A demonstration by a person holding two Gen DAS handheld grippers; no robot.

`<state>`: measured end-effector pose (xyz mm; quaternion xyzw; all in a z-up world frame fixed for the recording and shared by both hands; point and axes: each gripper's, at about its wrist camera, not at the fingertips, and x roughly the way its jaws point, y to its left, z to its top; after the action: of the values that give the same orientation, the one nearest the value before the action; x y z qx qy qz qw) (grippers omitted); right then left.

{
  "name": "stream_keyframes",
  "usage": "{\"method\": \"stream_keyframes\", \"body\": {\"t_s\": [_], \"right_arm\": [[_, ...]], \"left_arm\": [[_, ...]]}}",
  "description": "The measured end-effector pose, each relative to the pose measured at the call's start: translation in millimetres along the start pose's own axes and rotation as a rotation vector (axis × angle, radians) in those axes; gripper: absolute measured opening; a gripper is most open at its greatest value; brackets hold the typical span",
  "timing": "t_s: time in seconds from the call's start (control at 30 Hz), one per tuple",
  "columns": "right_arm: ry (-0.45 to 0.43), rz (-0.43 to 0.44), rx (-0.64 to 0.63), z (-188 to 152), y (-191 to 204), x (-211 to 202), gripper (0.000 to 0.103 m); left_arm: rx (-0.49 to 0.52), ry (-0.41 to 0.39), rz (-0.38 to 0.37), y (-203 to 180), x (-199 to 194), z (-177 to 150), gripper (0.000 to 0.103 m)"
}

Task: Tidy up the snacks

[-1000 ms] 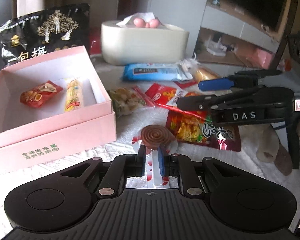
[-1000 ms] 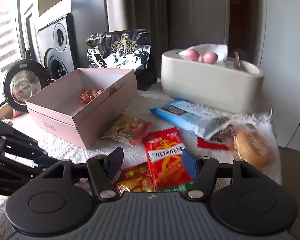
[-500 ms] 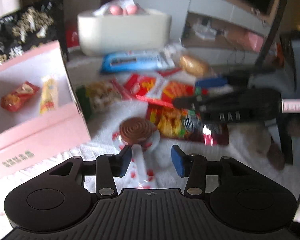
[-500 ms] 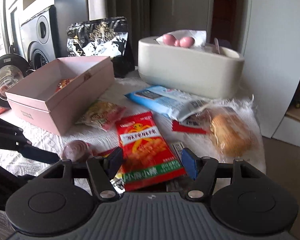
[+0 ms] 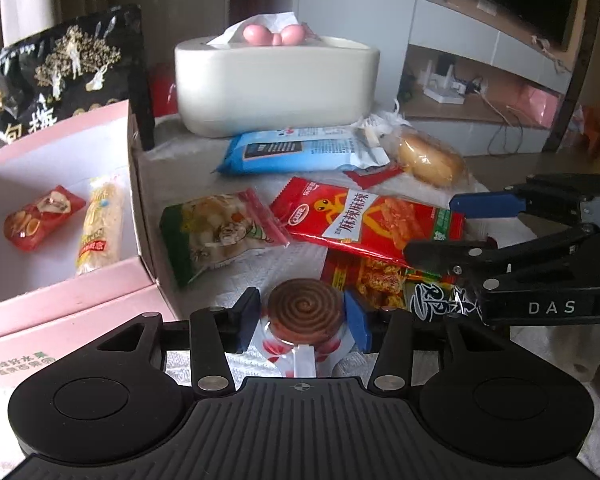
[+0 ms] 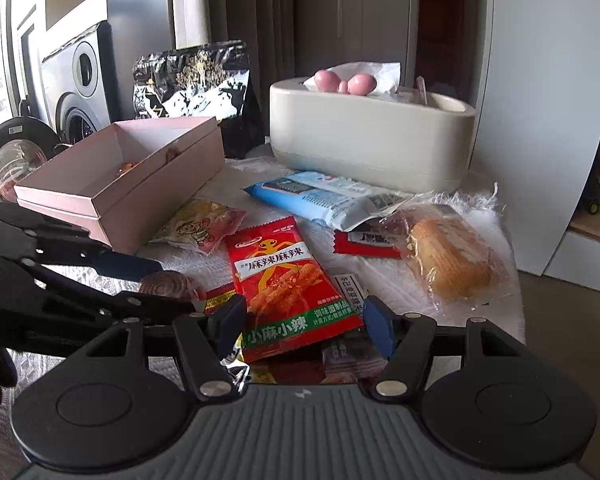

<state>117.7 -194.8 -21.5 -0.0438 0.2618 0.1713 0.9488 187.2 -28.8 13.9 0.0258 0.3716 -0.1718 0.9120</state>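
Observation:
A brown spiral lollipop [image 5: 305,314] in clear wrap lies on the white cloth between the fingers of my open left gripper [image 5: 303,318], which do not press it. The open pink box [image 5: 80,292] at left holds a red packet [image 5: 40,218] and a yellow packet [image 5: 100,228]. My open right gripper [image 6: 306,328] straddles the near end of a red spicy-snack packet [image 6: 288,284]. It also shows in the left wrist view [image 5: 372,220]. The lollipop [image 6: 164,282] shows between the left gripper's fingers in the right wrist view.
A green-and-pink packet [image 5: 216,232], a blue packet [image 5: 300,152], a wrapped bun [image 5: 428,158] and another red packet [image 5: 384,280] lie on the cloth. A cream tissue box [image 5: 276,84] and a black bag [image 5: 56,76] stand behind. The table edge is at right.
My left gripper was shut near the lollipop's stick, then opened and moved forward so its fingers flank the candy head. My right gripper moved forward over the red packet.

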Motion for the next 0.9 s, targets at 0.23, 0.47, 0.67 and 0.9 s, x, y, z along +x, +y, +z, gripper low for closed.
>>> {"method": "stream_keyframes", "body": {"t_s": [0.23, 0.47, 0.67, 0.9], "right_arm": [[0.001, -0.015, 0.010, 1.3, -1.3, 1.7, 0.065], [-0.029, -0.006, -0.025, 17.4, 9.2, -1.5, 0.065], [-0.027, 0.071, -0.224, 40.4, 46.2, 23.7, 0.065], [0.016, 0.155, -0.238, 74.7, 59.6, 67.9, 0.065]], "left_arm": [[0.017, -0.025, -0.024, 3.5, -2.2, -5.9, 0.052], [-0.053, -0.001, -0.132, 22.2, -19.7, -14.5, 0.051], [-0.098, -0.051, -0.091, 42.5, -56.9, -36.1, 0.051], [-0.197, -0.078, -0.016, 76.7, -77.6, -65.0, 0.051]]}}
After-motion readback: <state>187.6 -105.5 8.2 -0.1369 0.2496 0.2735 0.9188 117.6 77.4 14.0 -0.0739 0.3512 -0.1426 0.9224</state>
